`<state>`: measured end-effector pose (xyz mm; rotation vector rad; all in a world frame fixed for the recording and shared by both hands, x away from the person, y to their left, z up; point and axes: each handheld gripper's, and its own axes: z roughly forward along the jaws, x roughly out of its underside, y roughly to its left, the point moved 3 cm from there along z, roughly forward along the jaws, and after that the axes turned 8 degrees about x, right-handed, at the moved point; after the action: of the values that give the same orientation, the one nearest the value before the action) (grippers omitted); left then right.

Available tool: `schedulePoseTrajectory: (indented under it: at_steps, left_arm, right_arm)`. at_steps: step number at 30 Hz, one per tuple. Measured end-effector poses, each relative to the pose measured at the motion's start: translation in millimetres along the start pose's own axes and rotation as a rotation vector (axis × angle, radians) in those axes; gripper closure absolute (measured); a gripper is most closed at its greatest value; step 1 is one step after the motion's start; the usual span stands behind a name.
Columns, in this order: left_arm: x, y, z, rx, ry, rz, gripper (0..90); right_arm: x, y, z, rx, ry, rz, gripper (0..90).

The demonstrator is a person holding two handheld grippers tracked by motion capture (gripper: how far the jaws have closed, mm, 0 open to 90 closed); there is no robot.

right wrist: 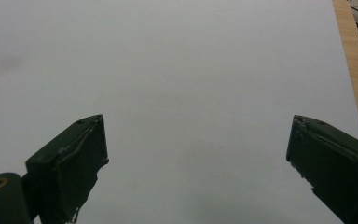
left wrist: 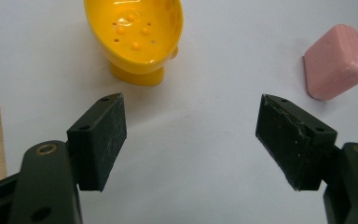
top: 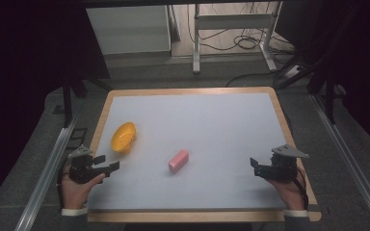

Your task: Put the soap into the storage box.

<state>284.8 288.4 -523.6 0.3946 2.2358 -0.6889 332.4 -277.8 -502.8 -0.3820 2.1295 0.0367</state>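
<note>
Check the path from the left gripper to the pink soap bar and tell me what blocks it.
Nothing visible blocks it. The left gripper, jaws open, has bare white table up to the pink soap bar; the yellow dish sits off to the side.

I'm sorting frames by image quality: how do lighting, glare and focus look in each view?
High view: dim and grainy, dark surroundings, white table evenly lit. Left gripper view: sharp, with glare on the yellow dish and soft shadows by the pink soap. Right gripper view: even light, fingers slightly soft.
</note>
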Motion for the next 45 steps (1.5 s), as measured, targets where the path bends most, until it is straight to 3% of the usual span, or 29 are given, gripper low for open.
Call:
schedulePoseTrajectory:
  at_steps: [6,10,12,18,27,36,45]
  left_arm:
    - [2.4,3.0,-5.7,-0.026,-0.001,-0.002,24.8]
    - [0.1,-0.2,-10.6,-0.033,-0.015,0.006,24.9]
    - [0.2,0.0,-12.7,-0.031,-0.016,0.007,24.9]
    - [-0.5,1.5,-18.7,-0.039,-0.025,-0.019,26.4]
    - [-13.6,-14.5,-7.0,-0.03,0.026,0.005,27.7]
    - [-39.1,-35.7,-14.3,-0.033,0.034,0.061,27.5]
    - [-51.8,-47.7,-9.1,-0.011,0.039,0.079,27.3]
  right_arm:
    - [2.3,-4.0,1.2,-0.025,0.007,0.017,7.0]
    - [3.8,-5.8,-0.8,-0.015,0.006,0.013,7.2]
    - [3.7,-7.7,-1.8,-0.016,0.008,0.035,7.2]
    - [4.5,-10.7,-5.0,-0.013,0.007,0.048,7.6]
    - [6.2,-17.9,-2.3,-0.012,0.002,0.036,7.9]
    - [7.7,-13.0,0.8,-0.014,0.009,0.008,8.9]
    - [10.0,-15.2,1.5,-0.006,0.018,0.008,9.0]
